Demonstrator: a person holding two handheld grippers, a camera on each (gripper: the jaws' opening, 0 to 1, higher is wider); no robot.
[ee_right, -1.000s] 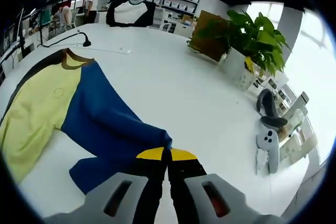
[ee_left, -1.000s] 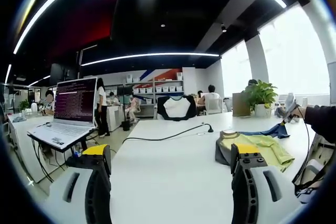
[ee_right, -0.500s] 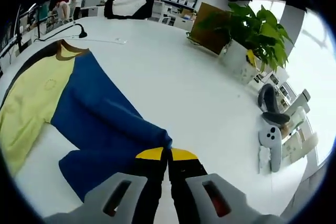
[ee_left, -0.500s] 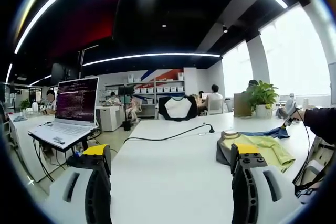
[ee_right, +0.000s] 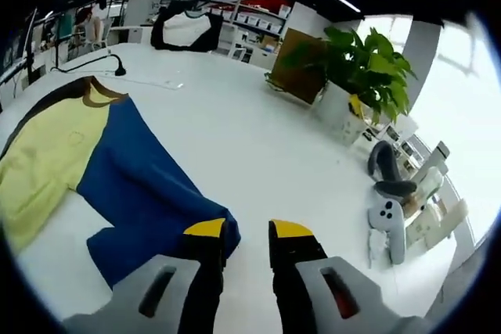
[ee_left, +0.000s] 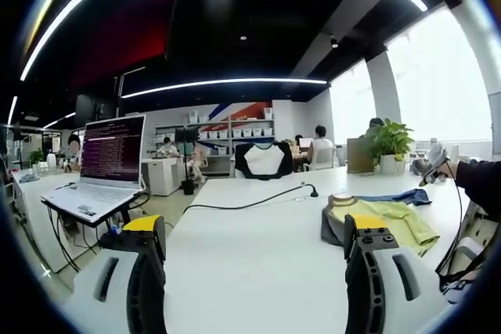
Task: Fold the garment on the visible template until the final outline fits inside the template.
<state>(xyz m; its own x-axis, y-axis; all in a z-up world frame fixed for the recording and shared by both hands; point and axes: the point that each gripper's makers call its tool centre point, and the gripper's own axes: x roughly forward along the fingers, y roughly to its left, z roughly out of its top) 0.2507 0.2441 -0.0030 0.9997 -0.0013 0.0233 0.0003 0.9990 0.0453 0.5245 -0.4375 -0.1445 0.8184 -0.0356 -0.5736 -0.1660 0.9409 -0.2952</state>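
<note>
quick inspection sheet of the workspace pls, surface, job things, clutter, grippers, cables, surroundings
surface: white table, mostly bare.
job's things: yellow and blue garment lies partly folded, blue part over the yellow; a dark edge shows along its far side, maybe the template, cannot tell.
clutter: potted plant, brown box, white handheld controllers near the table edge.
grippers: right gripper open, jaws apart just off the blue edge; left gripper open, held away over bare table.
cables: black cable runs across the table.
surroundings: laptop on a stand, shelves, seated people in the background.
</note>
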